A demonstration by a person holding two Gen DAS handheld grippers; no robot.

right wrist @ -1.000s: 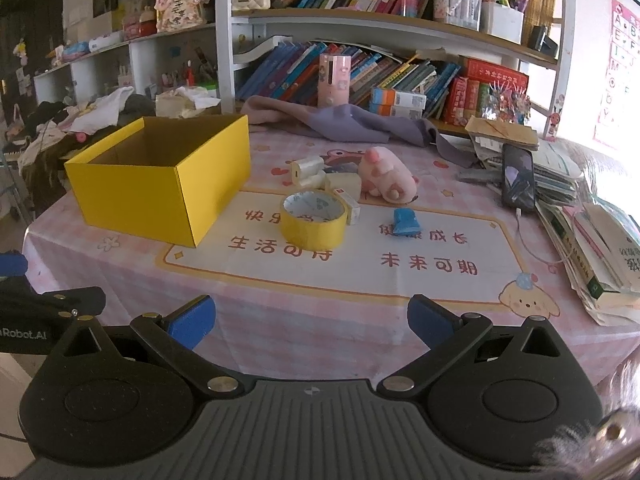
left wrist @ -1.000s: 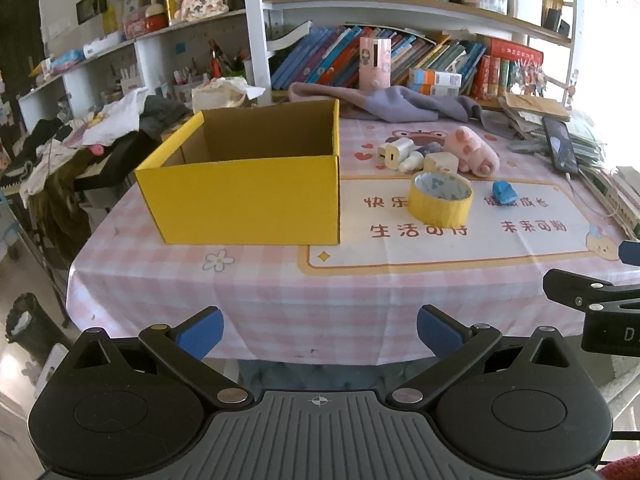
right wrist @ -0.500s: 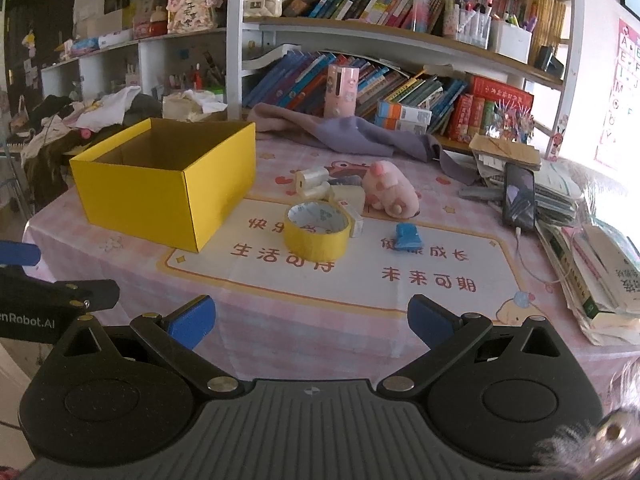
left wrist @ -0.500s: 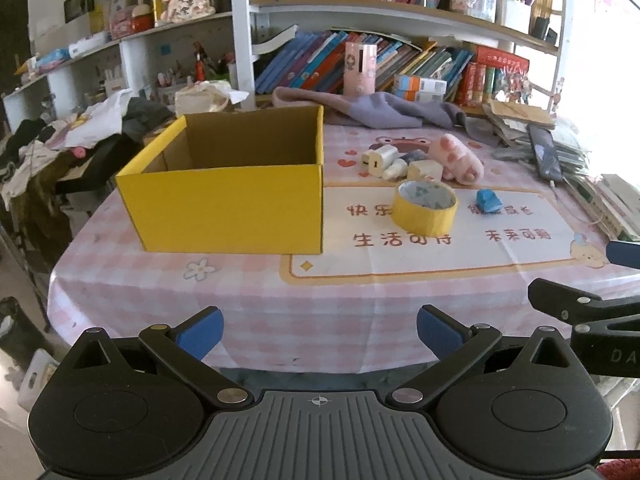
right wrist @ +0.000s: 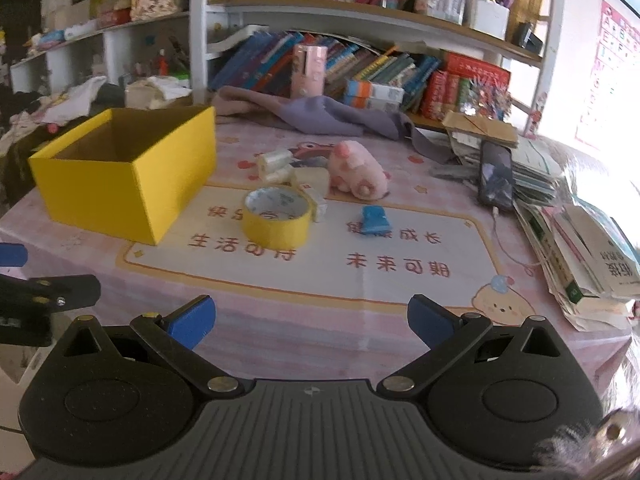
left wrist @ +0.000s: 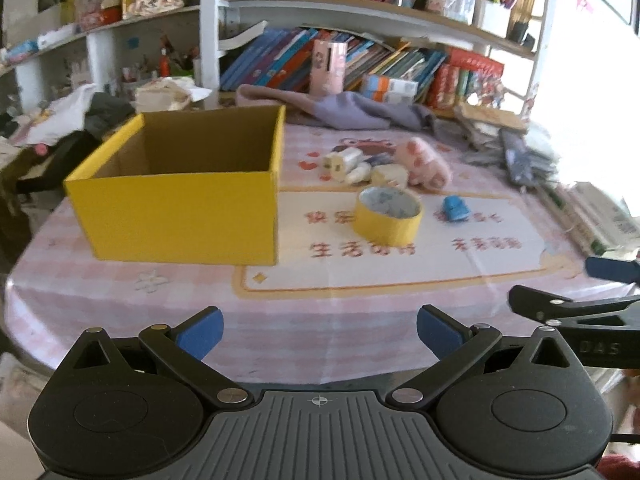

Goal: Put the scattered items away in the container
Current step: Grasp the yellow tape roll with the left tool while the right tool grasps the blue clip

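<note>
A round table (right wrist: 280,344) under a pink checked cloth fills the near ground, and behind it at the far side stands a white bookshelf (right wrist: 360,16) crammed with slanting books, pen pots and trinkets. Strong daylight washes in from the right, bleaching the wall (right wrist: 576,40) there, where a pink chart (right wrist: 612,64) hangs. At far left, clothes (left wrist: 52,120) lie heaped in shadow.

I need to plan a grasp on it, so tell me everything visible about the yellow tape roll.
The yellow tape roll is a wide ring with a smooth yellow outer band and a pale, printed inner core. It lies flat on one open end, hole up, on the printed mat covering the table. It sits right of the yellow box, apart from it. A small cream item is close at its far right edge; contact cannot be told. Neither gripper is near it.
</note>
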